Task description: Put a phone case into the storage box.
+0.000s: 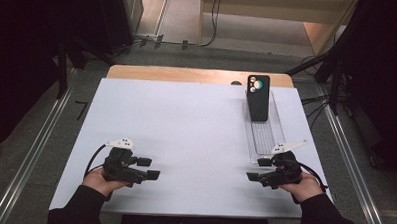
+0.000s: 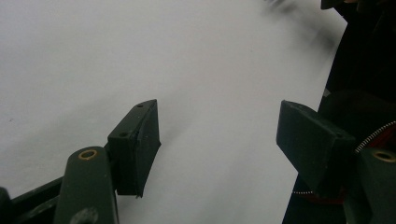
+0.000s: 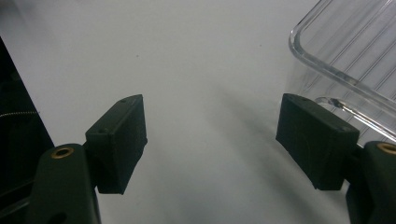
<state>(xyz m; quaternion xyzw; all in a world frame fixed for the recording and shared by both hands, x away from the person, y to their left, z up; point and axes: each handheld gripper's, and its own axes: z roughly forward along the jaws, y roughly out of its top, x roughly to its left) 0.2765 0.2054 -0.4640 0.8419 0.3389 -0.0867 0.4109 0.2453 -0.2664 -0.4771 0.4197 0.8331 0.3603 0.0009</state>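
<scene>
Both grippers empty, jaws wide apart. Right gripper (image 1: pixel 257 169) lower right, tray (image 1: pixel 265 139) just above it; phone (image 1: pixel 258 97) at tray's far end. Left gripper (image 1: pixel 149 168) lower left, well apart.

Both forearms wore black long sleeves (image 1: pixel 85 208). The left gripper (image 1: pixel 148 168) and right gripper (image 1: pixel 257 169) were black, blocky, each topped by a pale grey three-cornered plate (image 1: pixel 119 142) and trailing a black cable (image 1: pixel 94 157). Dark rectangular pads (image 3: pixel 122 140) carried small screw holes; brass-ringed pivots (image 2: pixel 88 154) sat on the arms behind them.
</scene>
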